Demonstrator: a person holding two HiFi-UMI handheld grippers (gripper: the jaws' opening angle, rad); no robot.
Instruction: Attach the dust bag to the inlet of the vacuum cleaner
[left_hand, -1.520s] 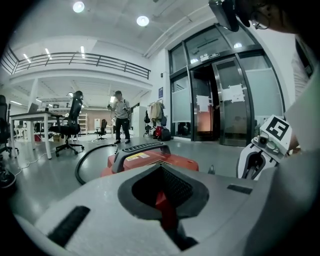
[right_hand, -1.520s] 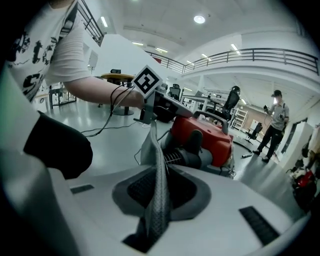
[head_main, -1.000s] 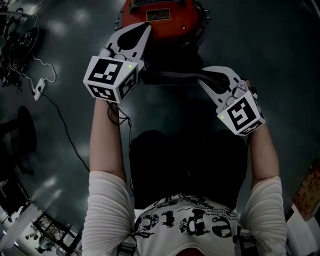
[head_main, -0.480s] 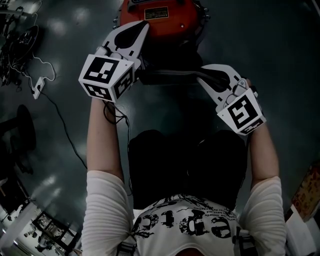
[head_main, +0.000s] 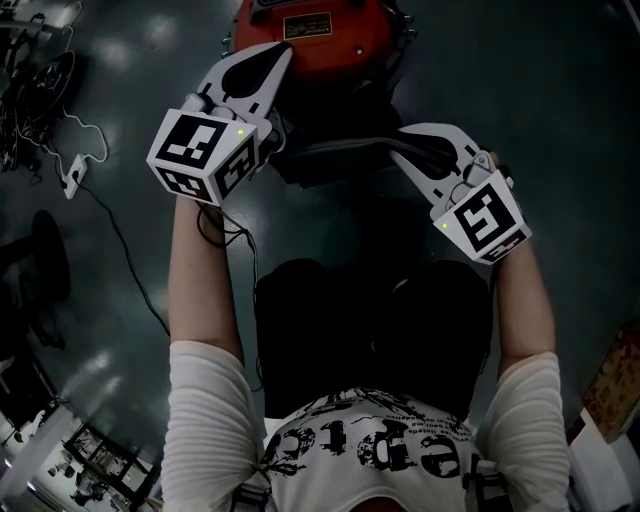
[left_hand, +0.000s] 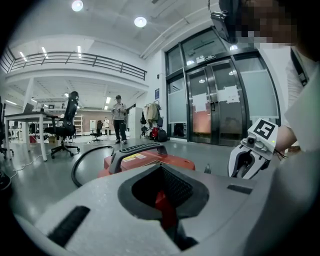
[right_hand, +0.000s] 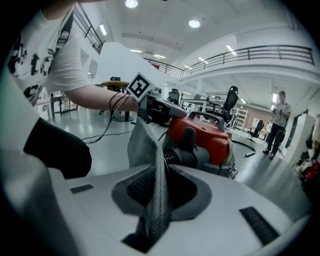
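Currently the left gripper (head_main: 270, 60) and right gripper (head_main: 408, 148) are each pinching the grey dust bag (right_hand: 158, 197), which is spanning between them right beside the red vacuum cleaner (head_main: 322, 35) on the floor (head_main: 530, 90).

White black-lettered T-shirt (head_main: 370, 455); white left gripper (head_main: 275, 60), right gripper (head_main: 405, 150), black-and-white marker cubes (head_main: 200, 155).

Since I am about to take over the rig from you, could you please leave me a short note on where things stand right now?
Left claw: closed on a red piece, seemingly part of the vacuum cleaner.
Right claw: closed on the grey dust bag, which stretches toward the vacuum cleaner's near end.
Done: bag gripped and held up at the machine.
Left: seat the bag on the inlet, which I cannot make out from here.
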